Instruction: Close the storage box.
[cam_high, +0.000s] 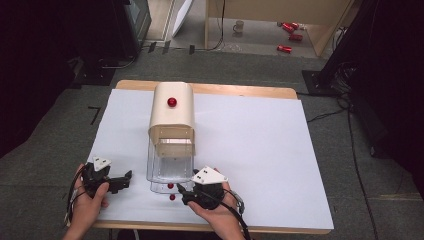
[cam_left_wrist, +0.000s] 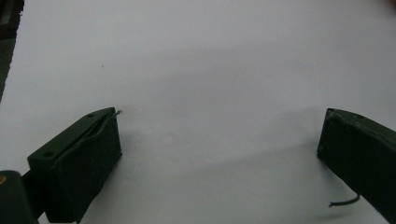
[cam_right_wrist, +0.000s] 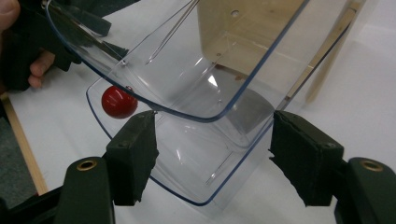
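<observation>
From the high view we see one cream box (cam_high: 171, 112) with a clear flap (cam_high: 170, 167) on the counter (cam_high: 260, 150), and three red knobs: one on its top (cam_high: 171, 102), two by the flap. Left gripper (cam_high: 117, 181) sits left of the box; right gripper (cam_high: 186, 192) at the flap.

In the left gripper view, our jaws stand wide over bare white.

In the right gripper view, jaws are wide around the clear flap's edge, holding nothing, a red knob (cam_right_wrist: 119, 101) beside. Closing off-centre, we judge, could slip on the slick plastic.
</observation>
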